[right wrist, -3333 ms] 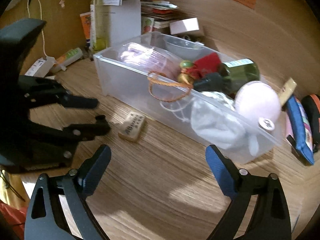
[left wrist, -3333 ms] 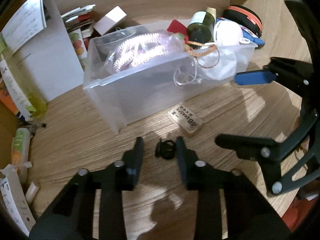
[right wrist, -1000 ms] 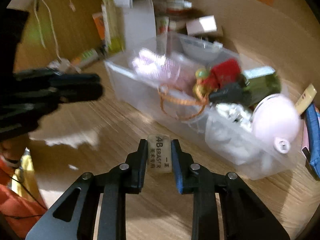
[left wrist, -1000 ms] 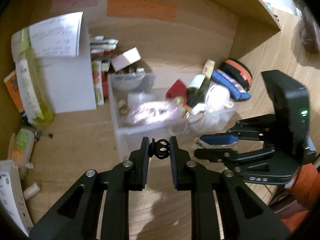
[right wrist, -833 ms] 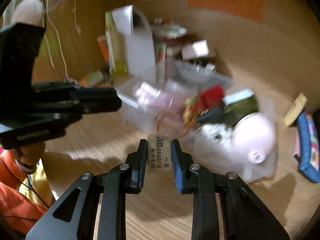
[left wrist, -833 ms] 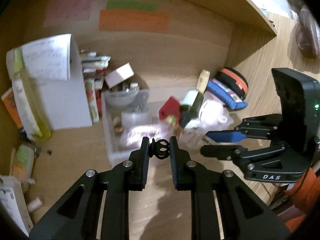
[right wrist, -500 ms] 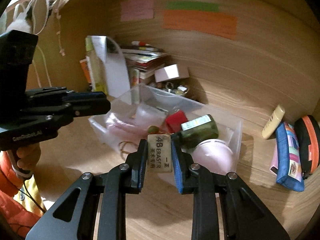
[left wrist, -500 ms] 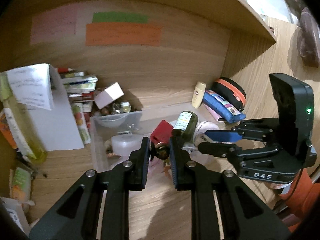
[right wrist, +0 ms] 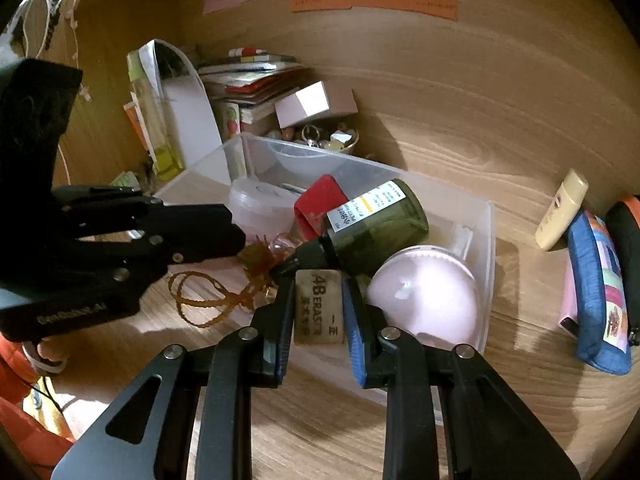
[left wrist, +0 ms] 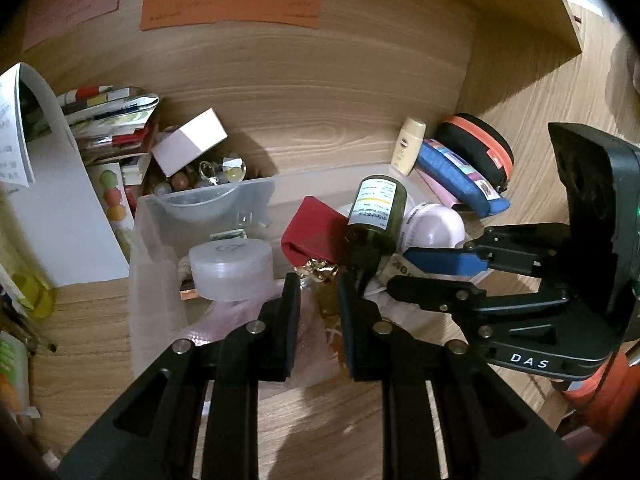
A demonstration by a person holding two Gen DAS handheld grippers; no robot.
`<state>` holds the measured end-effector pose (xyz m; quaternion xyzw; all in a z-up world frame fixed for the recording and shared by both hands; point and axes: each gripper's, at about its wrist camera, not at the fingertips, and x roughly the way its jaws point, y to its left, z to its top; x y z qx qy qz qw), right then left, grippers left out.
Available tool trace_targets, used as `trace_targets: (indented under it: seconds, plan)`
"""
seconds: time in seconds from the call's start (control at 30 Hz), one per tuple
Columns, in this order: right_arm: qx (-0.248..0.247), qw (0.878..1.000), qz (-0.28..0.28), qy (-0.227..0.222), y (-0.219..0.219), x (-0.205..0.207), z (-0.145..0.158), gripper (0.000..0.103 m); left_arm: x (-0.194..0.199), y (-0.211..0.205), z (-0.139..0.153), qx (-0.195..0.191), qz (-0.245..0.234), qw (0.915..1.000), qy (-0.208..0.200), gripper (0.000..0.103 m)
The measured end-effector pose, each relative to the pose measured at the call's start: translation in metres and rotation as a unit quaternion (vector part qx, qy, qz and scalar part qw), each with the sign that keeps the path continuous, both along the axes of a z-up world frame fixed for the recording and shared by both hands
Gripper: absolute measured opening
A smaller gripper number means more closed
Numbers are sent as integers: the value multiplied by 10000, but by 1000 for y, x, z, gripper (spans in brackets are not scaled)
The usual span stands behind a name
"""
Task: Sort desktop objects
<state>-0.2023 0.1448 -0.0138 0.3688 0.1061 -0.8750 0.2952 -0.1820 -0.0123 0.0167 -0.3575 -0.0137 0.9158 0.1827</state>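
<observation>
A clear plastic bin (right wrist: 486, 240) on the wooden desk holds a green bottle (right wrist: 376, 220), a red piece (right wrist: 316, 200), a pink round case (right wrist: 424, 292), a white tub (left wrist: 230, 268) and an orange cord (right wrist: 200, 300). My right gripper (right wrist: 318, 280) is shut on a beige eraser (right wrist: 319, 308), held over the bin's near wall beside the pink case. My left gripper (left wrist: 318, 286) hovers over the bin's middle, jaws nearly together. The small black clip between its tips is hard to make out against the gold and brown clutter behind. The left wrist view shows the right gripper (left wrist: 412, 272) close by.
Right of the bin lie a blue pouch (right wrist: 596, 292), a black and orange case (left wrist: 476, 148) and a cream tube (right wrist: 560, 212). Behind it are a white box (right wrist: 312, 104), a bowl of beads (left wrist: 200, 176), stacked booklets (right wrist: 248, 76) and a white paper holder (left wrist: 56, 216). The desk's back wall stands close.
Both grippers have moved forward from over the bare desk to above the bin, each keeping its grip. The bin's contents now lie right under the fingertips.
</observation>
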Motion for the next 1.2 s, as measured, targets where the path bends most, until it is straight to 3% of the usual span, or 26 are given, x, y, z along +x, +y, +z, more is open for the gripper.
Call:
trace_targets:
  seconds: [0.17, 0.3, 0.4, 0.53, 0.63, 0.77, 0.9, 1.2]
  plan:
    - [12, 9999, 25, 97, -1, 6, 8, 22, 16, -2, 11, 58, -113, 9999, 81, 19]
    - [103, 9995, -57, 297, 0, 13, 15, 36, 35, 1, 14, -11, -231, 9997, 113, 31]
    - [85, 9992, -174, 348, 5, 18, 19, 37, 50, 6, 14, -89, -321, 9994, 116, 34]
    - [37, 9986, -339, 404, 21, 30, 25, 38, 64, 20, 11, -101, -500, 9987, 86, 47]
    - [29, 9975, -541, 462, 36, 40, 28, 46, 71, 37, 4, -113, -724, 9973, -11, 51]
    - [-2, 9938, -964, 551, 72, 63, 29, 60, 82, 72, -14, -229, -1172, 9924, -289, 52]
    - [36, 9899, -1332, 487, 105, 82, 23, 65, 96, 108, -36, -412, -1624, 9837, -647, 52]
    - [254, 9868, -1572, 279, 137, 109, 1, 67, 126, 152, -51, -458, -2031, 9755, -713, 51]
